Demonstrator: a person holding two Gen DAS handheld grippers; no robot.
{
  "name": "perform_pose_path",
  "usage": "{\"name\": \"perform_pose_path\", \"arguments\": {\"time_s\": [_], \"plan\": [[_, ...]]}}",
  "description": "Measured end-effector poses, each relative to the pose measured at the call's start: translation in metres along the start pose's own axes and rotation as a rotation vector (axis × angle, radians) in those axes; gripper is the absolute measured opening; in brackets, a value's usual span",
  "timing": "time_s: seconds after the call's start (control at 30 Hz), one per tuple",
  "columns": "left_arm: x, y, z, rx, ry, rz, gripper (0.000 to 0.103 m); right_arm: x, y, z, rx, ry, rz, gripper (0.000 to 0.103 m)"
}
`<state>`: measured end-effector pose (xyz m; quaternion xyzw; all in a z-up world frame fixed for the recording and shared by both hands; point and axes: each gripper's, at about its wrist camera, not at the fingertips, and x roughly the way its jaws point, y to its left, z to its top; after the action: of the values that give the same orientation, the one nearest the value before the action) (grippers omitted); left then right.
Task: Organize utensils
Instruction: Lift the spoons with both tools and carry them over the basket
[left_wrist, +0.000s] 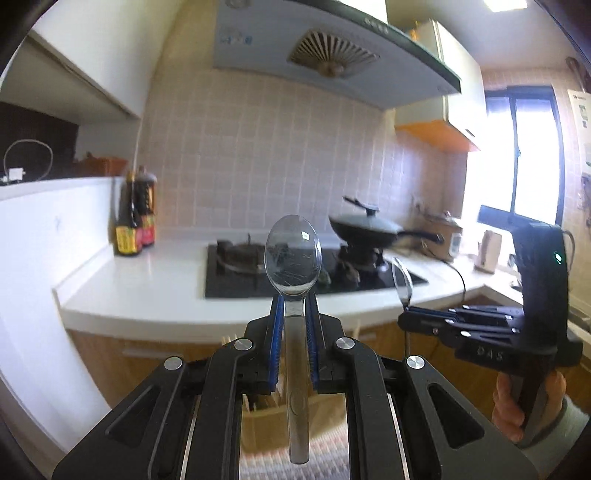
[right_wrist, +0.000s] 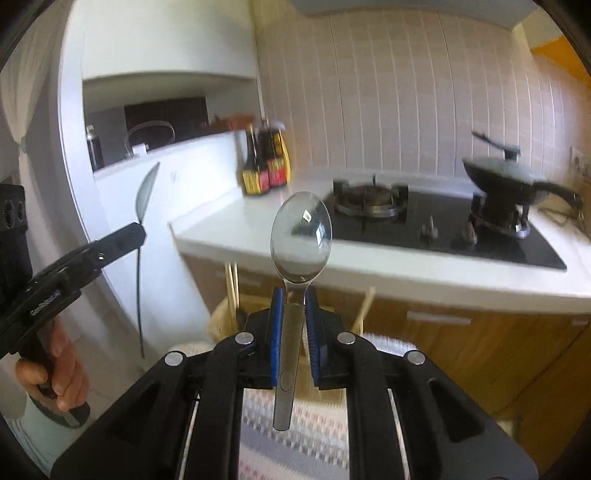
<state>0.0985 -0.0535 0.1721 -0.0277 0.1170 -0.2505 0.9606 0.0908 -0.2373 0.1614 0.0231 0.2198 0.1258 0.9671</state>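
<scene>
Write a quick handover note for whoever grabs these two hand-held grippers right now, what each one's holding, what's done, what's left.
Left hand-held gripper: shut on a metal spoon, gripped by the handle just below the bowl, bowl pointing forward.
Right hand-held gripper: shut on a second spoon, held the same way.
Both are held in the air in front of the white counter and the stove.
A pale basket with chopsticks sits below the right hand-held gripper.
Done: both spoons picked up.
Left: put each spoon away; the frames do not show where.

Glossy polished metal spoons (left_wrist: 293, 254) (right_wrist: 301, 236), matt black plastic fingers (left_wrist: 275, 332), glossy white countertop (left_wrist: 155, 291).
</scene>
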Motion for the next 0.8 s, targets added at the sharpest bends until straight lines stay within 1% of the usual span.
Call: {"name": "perform_pose_path", "arguments": {"time_s": [0.1, 0.13, 0.23, 0.33, 0.53, 0.8], "plan": [[0.009, 0.005, 0.002, -0.002, -0.061, 0.008, 0.010, 0.011, -0.004, 0.005, -0.010, -0.067, -0.038, 0.010], [0.012, 0.007, 0.002, -0.006, -0.069, 0.009, 0.010, 0.013, -0.005, 0.006, -0.008, -0.085, -0.046, 0.010], [0.030, 0.017, -0.004, -0.038, -0.088, 0.004, 0.010, 0.024, -0.006, 0.007, -0.021, -0.146, -0.107, 0.010], [0.045, 0.023, -0.015, -0.044, -0.115, 0.031, 0.010, 0.038, -0.007, 0.003, -0.043, -0.184, -0.154, 0.010], [0.066, 0.040, -0.032, -0.100, -0.138, 0.059, 0.010, 0.058, -0.010, -0.009, -0.065, -0.197, -0.190, 0.010], [0.083, 0.045, -0.056, -0.080, -0.144, 0.138, 0.010, 0.080, -0.017, -0.022, -0.069, -0.183, -0.230, 0.010]]}}
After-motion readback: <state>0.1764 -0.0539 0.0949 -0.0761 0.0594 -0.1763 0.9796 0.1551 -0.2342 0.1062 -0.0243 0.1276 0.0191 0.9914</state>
